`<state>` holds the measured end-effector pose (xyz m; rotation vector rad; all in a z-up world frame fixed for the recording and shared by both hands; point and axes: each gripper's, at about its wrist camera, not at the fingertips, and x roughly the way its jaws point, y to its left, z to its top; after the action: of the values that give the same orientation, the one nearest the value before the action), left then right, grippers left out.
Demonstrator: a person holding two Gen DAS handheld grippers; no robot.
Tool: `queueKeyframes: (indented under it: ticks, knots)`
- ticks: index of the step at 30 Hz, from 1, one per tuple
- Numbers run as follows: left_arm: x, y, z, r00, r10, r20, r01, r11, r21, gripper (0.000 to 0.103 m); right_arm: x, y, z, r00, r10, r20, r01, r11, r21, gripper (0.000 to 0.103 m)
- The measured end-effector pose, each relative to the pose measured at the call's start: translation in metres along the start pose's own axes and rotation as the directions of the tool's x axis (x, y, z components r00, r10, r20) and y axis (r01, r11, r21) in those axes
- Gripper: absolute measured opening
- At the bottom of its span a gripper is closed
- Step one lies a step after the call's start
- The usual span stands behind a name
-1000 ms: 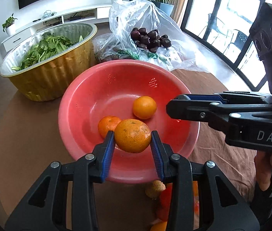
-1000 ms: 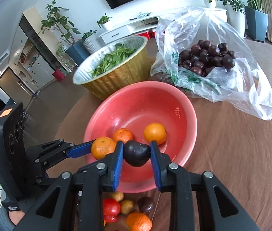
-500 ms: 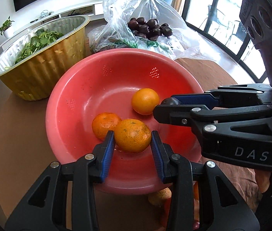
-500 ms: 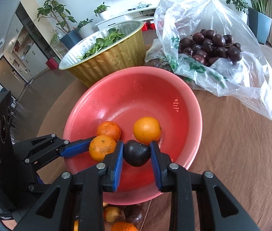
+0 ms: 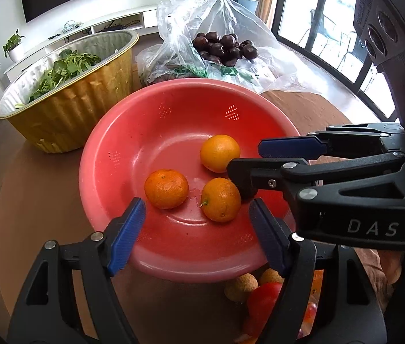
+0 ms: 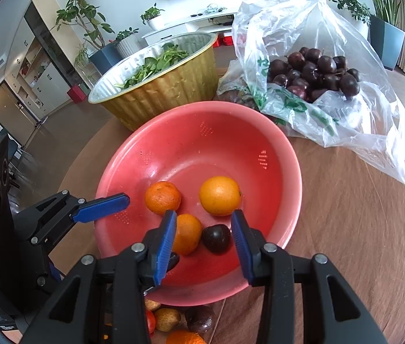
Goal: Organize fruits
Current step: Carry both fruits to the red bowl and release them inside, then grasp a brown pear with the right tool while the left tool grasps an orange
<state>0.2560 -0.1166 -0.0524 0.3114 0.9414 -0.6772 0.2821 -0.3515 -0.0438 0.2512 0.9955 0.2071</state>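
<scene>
A red colander bowl (image 5: 156, 132) (image 6: 277, 154) on the round table holds three oranges and a dark plum (image 6: 216, 238). My left gripper (image 5: 196, 229) is open over the bowl's near rim; the orange (image 5: 221, 199) lies free in the bowl just ahead of it. My right gripper (image 6: 204, 239) is open too, its blue pads either side of the plum and an orange (image 6: 186, 236), touching neither that I can see. In the left wrist view the right gripper (image 5: 271, 157) reaches in from the right and hides the plum.
A gold foil basin of leafy greens (image 5: 67, 97) (image 6: 162, 83) stands behind the bowl. A clear plastic bag of dark plums (image 5: 225, 48) (image 6: 317, 71) lies at the back right. Loose fruit, including a tomato (image 5: 265, 298) and another plum (image 6: 199, 319), lies under the bowl's near rim.
Both grippers have opened. The orange dropped from the left gripper and the plum from the right gripper into the red bowl. Both grippers moved further over the bowl beforehand.
</scene>
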Motion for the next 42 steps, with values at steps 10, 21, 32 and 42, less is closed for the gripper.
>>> queueKeyframes:
  ticks: [10,21,32,42]
  knots:
    - [-0.068,0.007,-0.043,0.996,-0.021,0.082,0.028,0.996,-0.09,0.09,-0.069,0.004,-0.038,0.99,0.064,0.124,-0.067,0.998,0.014,0.07]
    - [-0.121,0.0,-0.154,0.993,-0.072,0.089,0.092,0.965,-0.245,0.103,-0.085,0.035,-0.142,0.993,0.087,0.079,-0.087,0.996,0.005,0.07]
    - [-0.156,-0.005,-0.212,0.992,0.015,0.125,0.023,0.955,-0.295,0.103,-0.05,0.105,-0.167,0.998,0.06,-0.013,-0.061,0.976,-0.211,0.049]
    - [-0.153,0.003,-0.208,0.995,0.01,0.102,0.024,0.945,-0.326,0.103,-0.032,0.117,-0.167,0.998,-0.037,-0.044,0.023,0.96,-0.28,0.045]
